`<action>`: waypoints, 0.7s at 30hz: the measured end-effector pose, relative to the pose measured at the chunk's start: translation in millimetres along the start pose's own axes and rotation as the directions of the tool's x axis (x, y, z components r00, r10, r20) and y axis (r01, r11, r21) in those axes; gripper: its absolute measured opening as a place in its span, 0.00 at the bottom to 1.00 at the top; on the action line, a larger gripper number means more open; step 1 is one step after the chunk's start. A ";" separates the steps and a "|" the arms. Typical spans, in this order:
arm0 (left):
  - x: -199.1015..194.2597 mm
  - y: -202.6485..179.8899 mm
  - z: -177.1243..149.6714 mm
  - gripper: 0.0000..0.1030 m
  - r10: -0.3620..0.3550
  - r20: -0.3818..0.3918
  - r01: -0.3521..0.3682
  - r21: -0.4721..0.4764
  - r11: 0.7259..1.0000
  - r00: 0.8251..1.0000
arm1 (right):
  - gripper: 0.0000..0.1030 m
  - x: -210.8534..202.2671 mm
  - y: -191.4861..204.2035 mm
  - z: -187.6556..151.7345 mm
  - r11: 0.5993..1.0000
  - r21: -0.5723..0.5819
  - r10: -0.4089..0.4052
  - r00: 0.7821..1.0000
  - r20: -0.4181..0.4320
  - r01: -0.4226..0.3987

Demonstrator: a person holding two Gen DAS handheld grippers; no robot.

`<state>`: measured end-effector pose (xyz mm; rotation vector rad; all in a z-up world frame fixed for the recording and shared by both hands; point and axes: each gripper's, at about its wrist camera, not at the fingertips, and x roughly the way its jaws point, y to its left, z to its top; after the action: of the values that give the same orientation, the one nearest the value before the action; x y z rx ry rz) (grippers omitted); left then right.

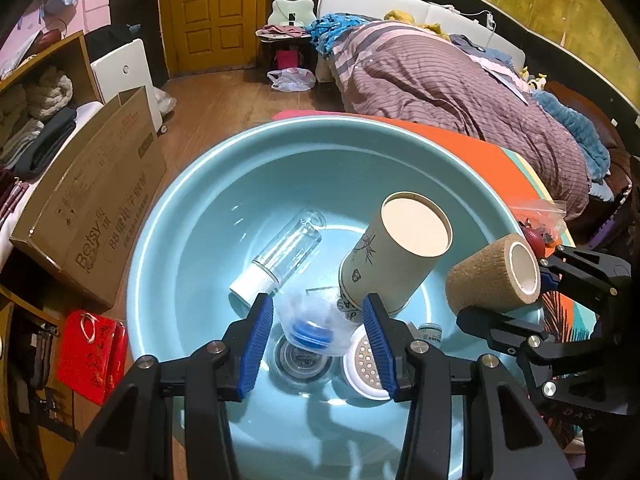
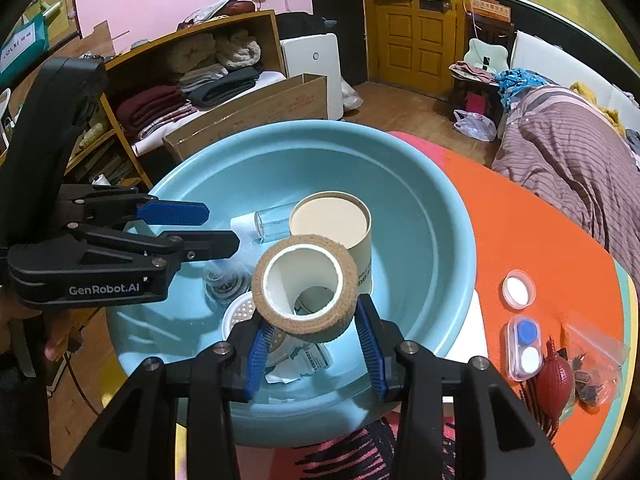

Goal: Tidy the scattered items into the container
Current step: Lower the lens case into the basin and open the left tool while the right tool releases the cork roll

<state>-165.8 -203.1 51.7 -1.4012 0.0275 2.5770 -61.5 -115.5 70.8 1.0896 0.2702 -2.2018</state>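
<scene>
Tape roll (image 2: 305, 290) clamped between right gripper (image 2: 316, 344) fingers above basin (image 2: 448, 240); left gripper (image 1: 318, 340) open, empty

Basin crowded at centre and near side; far and right inner wall open.

Blue basin (image 2: 436, 216): upright cardboard tube (image 2: 332, 232) stands mid-floor, glass bottle (image 1: 286, 254) lying beside it to the left, perforated white lid (image 1: 366, 360) and clear plastic cup (image 1: 310, 326) over the drain on the near side. Left gripper (image 1: 318, 342), jaws apart, hangs over the cup, taking up the left approach. Right gripper (image 2: 316, 340) carries tan tape roll (image 2: 306, 292) above the near rim. Bare floor shows right of the tube. Orange table (image 2: 520, 232) beyond the right rim open; small items cluster at its near edge.
</scene>
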 end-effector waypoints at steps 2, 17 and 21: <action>-0.5 0.1 0.7 0.59 0.008 0.003 -0.008 0.001 1.000 1.000 | 0.43 0.0 1.1 0.1 1.000 -0.002 -0.002 1.000 -0.001 0.002; -17.2 -4.0 -4.0 0.75 0.032 0.030 -0.032 0.005 0.999 0.999 | 0.55 -23.9 8.6 -5.1 1.000 -0.004 -0.030 0.999 0.032 0.030; -23.7 -8.6 -8.3 0.76 0.038 0.036 -0.038 0.011 0.999 0.999 | 0.55 -32.1 9.6 -11.0 0.999 0.001 -0.038 0.999 0.035 0.038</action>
<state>-144.8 -199.7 67.6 -1.3633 0.0642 2.6279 -34.4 -102.9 89.5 1.0537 0.2771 -2.2521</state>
